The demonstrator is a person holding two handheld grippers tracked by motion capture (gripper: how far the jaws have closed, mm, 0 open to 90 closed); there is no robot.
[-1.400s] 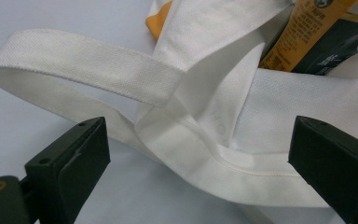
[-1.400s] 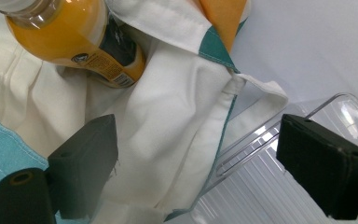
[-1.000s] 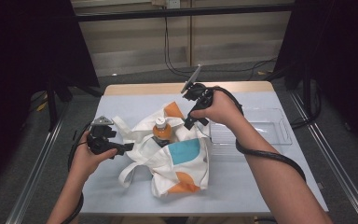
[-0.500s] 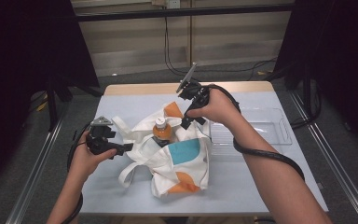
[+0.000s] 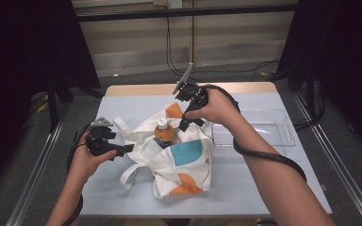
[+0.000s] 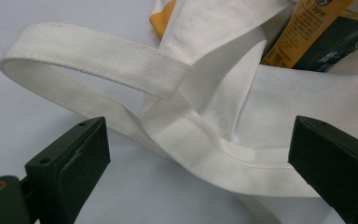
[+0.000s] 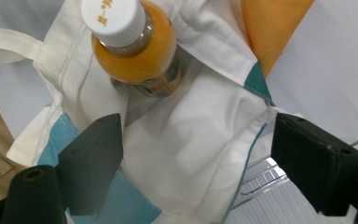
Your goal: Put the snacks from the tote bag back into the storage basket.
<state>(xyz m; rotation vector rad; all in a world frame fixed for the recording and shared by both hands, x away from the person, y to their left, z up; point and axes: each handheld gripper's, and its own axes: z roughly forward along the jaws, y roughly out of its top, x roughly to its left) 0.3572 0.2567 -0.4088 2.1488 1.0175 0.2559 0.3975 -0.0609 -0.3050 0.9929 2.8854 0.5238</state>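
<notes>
While the white cloth tote bag with teal and orange patches (image 5: 179,160) lies slumped at the middle of the pale grey worktop (image 5: 132,101), the left hand-held gripper (image 5: 125,149) is held level at the bag's left side. Its jaws are spread wide in the left gripper view, with the hemmed bag rim (image 6: 233,156) and 1 looped white strap (image 6: 98,60) lying between them but not pinched. For the step judged to be in hand, getting the bottle settled in the bag, the rim would best be caught just at the hem, beside the strap's root, so the mouth is kept open and the cloth is not dragged.

Further right, 1 orange drink bottle with a white cap (image 5: 163,132) stands in the bag's mouth, neck and shoulders above the cloth. The right hand-held gripper (image 5: 186,126) is pointed down just beside it, at the far rim. Its jaws have just been closing a little yet are spread, with bag cloth (image 7: 191,140) between them and nothing pressed. A grip on the far rim, clear of the cap (image 7: 113,21), would be safest.

Counted: 1 bag, 1 bottle, 2 hand-held grippers, and 1 clear plastic tray (image 5: 264,127) at the right, touching the bag.
</notes>
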